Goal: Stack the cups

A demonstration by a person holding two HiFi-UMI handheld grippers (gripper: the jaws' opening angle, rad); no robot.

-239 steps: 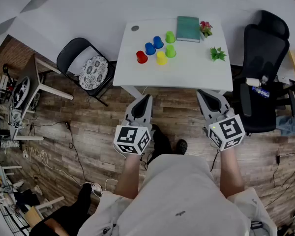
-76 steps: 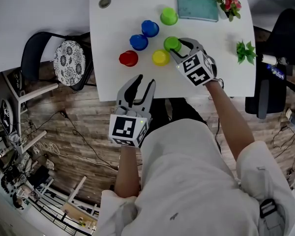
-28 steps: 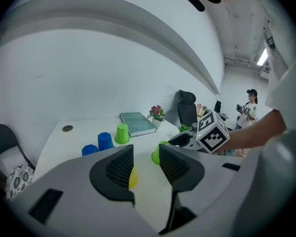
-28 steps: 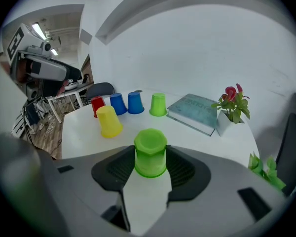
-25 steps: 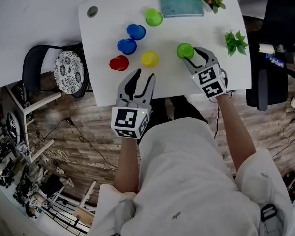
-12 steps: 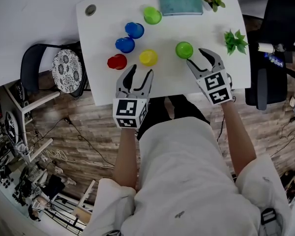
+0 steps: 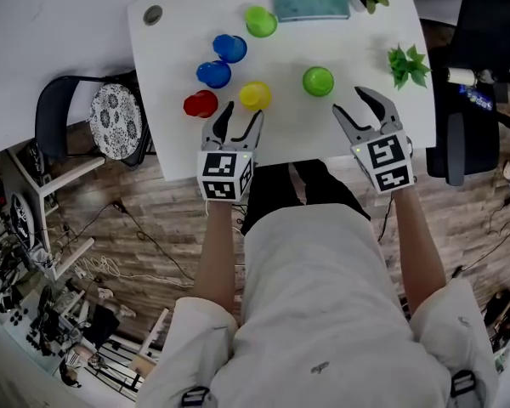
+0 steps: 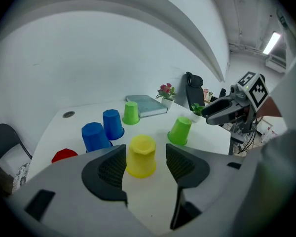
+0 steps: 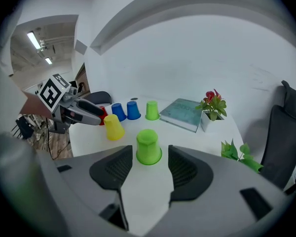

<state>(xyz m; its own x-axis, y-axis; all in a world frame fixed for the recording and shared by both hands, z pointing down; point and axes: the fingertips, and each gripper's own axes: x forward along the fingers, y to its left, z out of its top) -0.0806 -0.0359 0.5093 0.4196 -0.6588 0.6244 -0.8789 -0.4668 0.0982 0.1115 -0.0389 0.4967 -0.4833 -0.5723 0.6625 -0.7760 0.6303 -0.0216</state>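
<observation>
White table (image 7: 174, 58) over wooden floor (image 7: 467, 219)

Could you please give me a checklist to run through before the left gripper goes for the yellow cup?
1. Left gripper jaws apart: ok, they have just been opening and grip nothing.
2. Yellow upside-down plastic cup in line with the gap between those jaws: ok, the pads are not on it.
3. Yellow cup standing apart from the red plastic cup beside it: ok.
4. Right gripper out of the way: ok, jaws apart, just been opening, empty.
5. Nearer green plastic cup standing upside-down on the white table: ok.
6. Left jaws far enough round the yellow cup to close on it: cannot tell.
</observation>
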